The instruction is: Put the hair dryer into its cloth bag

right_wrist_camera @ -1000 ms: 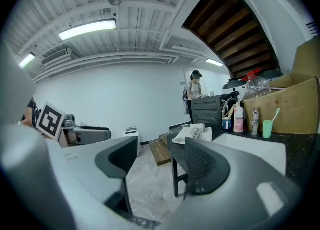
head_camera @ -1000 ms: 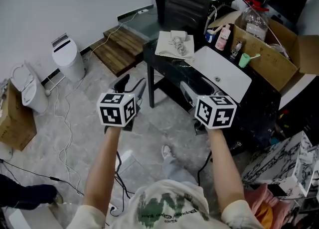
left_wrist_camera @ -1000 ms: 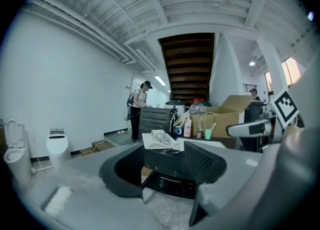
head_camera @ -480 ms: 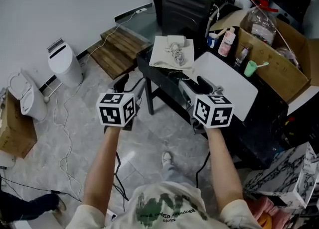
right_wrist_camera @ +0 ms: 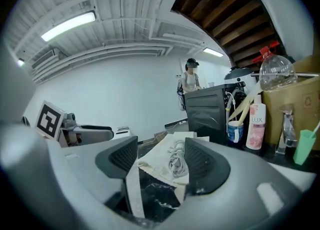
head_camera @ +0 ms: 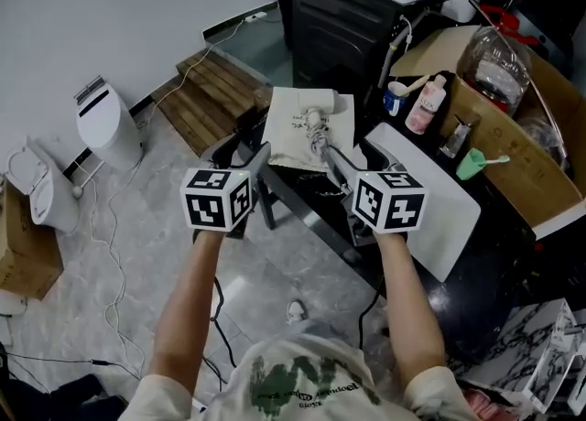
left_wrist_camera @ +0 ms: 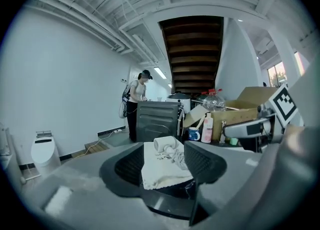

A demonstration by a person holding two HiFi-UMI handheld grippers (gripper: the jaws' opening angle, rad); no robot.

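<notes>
A cream cloth bag (head_camera: 295,126) lies flat on the near-left corner of the black table (head_camera: 307,199). The white hair dryer (head_camera: 321,99) rests on top of it, its coiled cord (head_camera: 316,134) trailing over the cloth. My left gripper (head_camera: 242,150) hovers open at the bag's left edge, off the table. My right gripper (head_camera: 357,165) is open just short of the bag's near right corner. Along the left gripper (left_wrist_camera: 165,169) the bag (left_wrist_camera: 159,170) and dryer (left_wrist_camera: 165,145) show ahead between the jaws. Along the right gripper (right_wrist_camera: 161,166) the bag (right_wrist_camera: 159,158) and cord (right_wrist_camera: 176,162) show likewise.
A white board (head_camera: 438,198) lies on the table to the right. Behind it stand a pink bottle (head_camera: 425,106), a cup (head_camera: 396,99) and an open cardboard box (head_camera: 526,149). A black cabinet (head_camera: 362,12) is at the back, a wooden pallet (head_camera: 206,99) on the floor. A person (left_wrist_camera: 136,105) stands far off.
Both grippers have moved forward together toward the table. The bag and dryer, earlier well ahead, now lie just past the fingertips. Both sets of jaws stay wide apart.
</notes>
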